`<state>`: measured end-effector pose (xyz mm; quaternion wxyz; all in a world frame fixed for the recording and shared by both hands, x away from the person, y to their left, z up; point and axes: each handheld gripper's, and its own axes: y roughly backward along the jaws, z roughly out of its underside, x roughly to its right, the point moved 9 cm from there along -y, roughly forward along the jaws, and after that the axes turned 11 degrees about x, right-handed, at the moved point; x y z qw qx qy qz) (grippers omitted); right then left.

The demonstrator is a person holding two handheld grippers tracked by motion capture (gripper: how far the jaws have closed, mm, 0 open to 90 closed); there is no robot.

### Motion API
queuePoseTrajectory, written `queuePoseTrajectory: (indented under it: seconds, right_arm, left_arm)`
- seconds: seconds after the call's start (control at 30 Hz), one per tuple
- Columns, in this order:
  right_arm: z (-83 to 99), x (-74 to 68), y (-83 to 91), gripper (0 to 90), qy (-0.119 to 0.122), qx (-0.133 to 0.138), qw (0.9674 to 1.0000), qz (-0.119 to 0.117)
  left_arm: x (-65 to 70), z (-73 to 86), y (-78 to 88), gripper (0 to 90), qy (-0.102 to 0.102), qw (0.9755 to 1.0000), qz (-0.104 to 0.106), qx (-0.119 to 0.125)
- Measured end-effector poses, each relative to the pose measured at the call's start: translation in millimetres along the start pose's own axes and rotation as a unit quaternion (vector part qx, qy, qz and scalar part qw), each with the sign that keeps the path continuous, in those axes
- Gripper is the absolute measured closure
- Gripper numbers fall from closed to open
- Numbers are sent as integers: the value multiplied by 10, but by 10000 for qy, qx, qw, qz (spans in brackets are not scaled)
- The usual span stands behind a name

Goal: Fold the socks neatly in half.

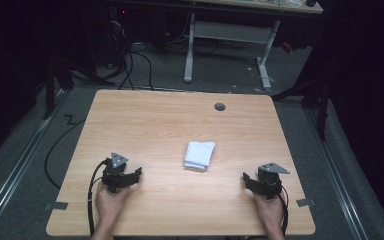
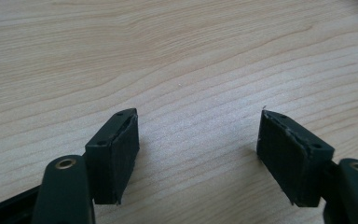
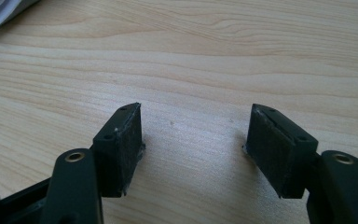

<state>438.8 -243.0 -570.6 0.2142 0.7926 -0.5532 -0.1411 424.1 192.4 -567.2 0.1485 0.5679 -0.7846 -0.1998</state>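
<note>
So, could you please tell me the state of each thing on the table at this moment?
White cloth: folded into a small stack, lying flat near the table's middle, untouched.
Left gripper: jaws open, nothing between them, resting low on the table.
Right gripper: jaws open, nothing between them, apart from the cloth.
Cable hole: uncovered, near the far edge.
</note>
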Motion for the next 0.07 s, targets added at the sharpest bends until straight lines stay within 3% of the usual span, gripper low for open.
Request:
queuePoseTrajectory:
  seconds: [0.07]
  right_arm:
    - [0, 0, 0, 357, -1, 0, 10000, -1]
  left_arm:
    - [1, 0, 0, 302, -5, 10000, -2, -5]
